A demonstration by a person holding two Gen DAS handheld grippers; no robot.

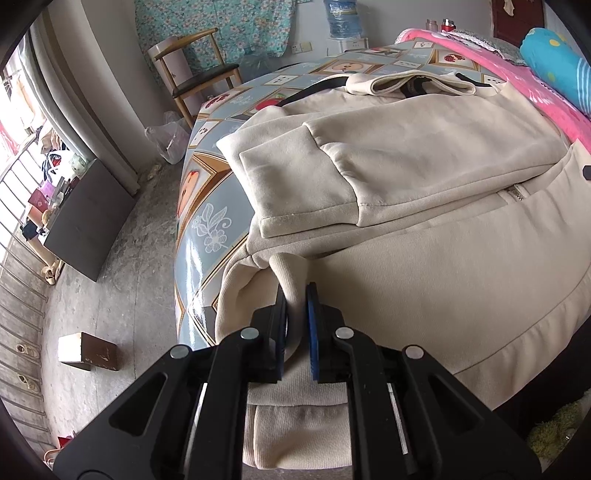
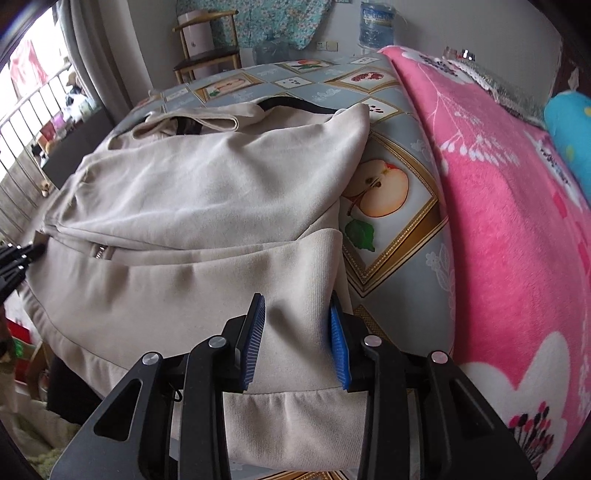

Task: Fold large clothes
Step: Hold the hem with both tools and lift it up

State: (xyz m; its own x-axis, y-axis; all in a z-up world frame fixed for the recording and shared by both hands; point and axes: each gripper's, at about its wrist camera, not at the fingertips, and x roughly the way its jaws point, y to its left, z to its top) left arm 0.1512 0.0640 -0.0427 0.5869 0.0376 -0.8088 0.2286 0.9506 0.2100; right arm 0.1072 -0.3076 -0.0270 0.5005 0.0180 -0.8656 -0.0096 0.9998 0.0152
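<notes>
Left gripper (image 1: pixel 295 306) clamped on jacket (image 1: pixel 424 229) hem at surface (image 1: pixel 207 206) edge; right gripper (image 2: pixel 297 332) straddling bunched hem, not closed. Risk: uneven lift, right corner slipping, sleeves unfolding.

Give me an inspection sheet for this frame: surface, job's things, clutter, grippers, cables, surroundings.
Surface: table under a glossy fruit-print oilcloth.
Job's things: large beige fleece zip jacket spread on the oilcloth, sleeves folded across the body, hem toward the cameras.
Clutter: pink floral fleece blanket along the table's right side; blue spotted pillow on it.
Grippers: left gripper shut on a pinch of the jacket's hem; right gripper part open, hem fabric between its blue pads, grip cannot be told.
Cables: nothing seen.
Surroundings: wooden chair with dark seat, blue water bottle, grey concrete floor, barred window.
</notes>
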